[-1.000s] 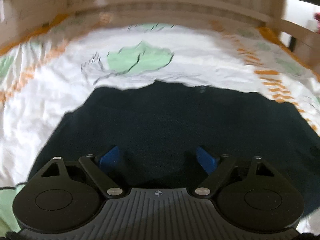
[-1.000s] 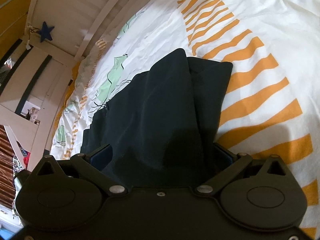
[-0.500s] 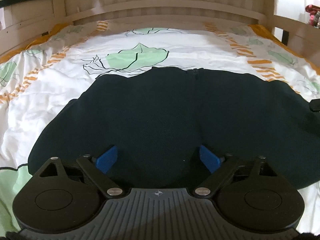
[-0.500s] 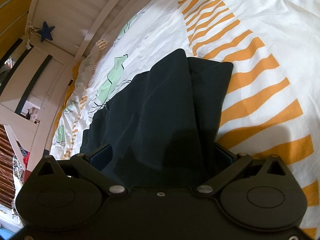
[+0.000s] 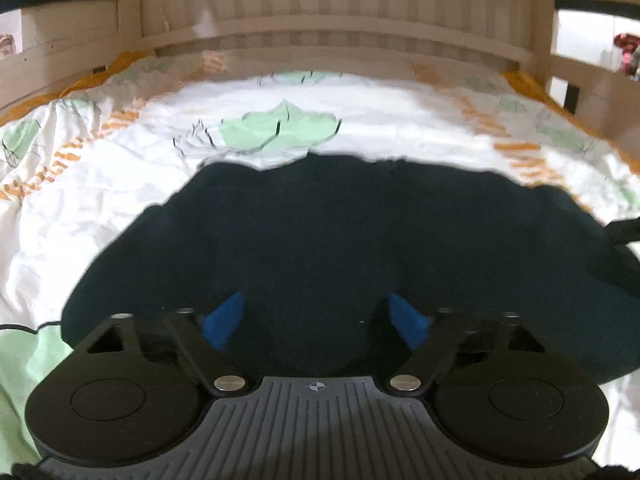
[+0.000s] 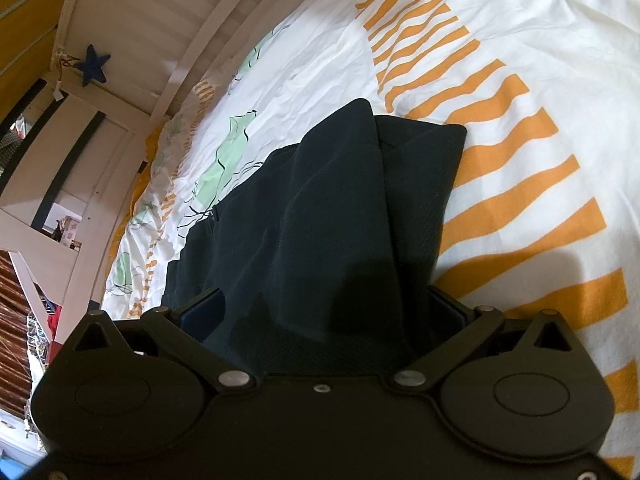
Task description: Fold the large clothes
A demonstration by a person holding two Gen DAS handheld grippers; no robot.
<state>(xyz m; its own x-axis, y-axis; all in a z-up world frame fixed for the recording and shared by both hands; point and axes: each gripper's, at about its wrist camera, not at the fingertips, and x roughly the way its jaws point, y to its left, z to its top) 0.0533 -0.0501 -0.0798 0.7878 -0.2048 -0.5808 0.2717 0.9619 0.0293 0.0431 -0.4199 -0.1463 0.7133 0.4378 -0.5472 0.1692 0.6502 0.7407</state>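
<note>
- Left gripper (image 5: 318, 312) hovers low over a dark navy garment (image 5: 360, 248); its two blue pads (image 5: 222, 318) stand apart with cloth lying between them, and the jaws have just been closing; neither pad visibly presses the fabric, so it reads as open
- Right gripper (image 6: 324, 308) (seen from its own wrist camera) has a bunched fold of the same garment (image 6: 340, 208) filling the gap between its fingers; whether the pads truly pinch it cannot be told, since the cloth hides them
- Garment lies spread across a white duvet (image 5: 100, 200) printed with pale green leaves and orange stripes; one folded corner points away from the right gripper, resting on the orange stripes
- Pale slatted wooden bed frame (image 5: 340, 12) rises behind the bedding; a dark blue star (image 6: 93, 65) hangs on it in the right wrist view
</note>
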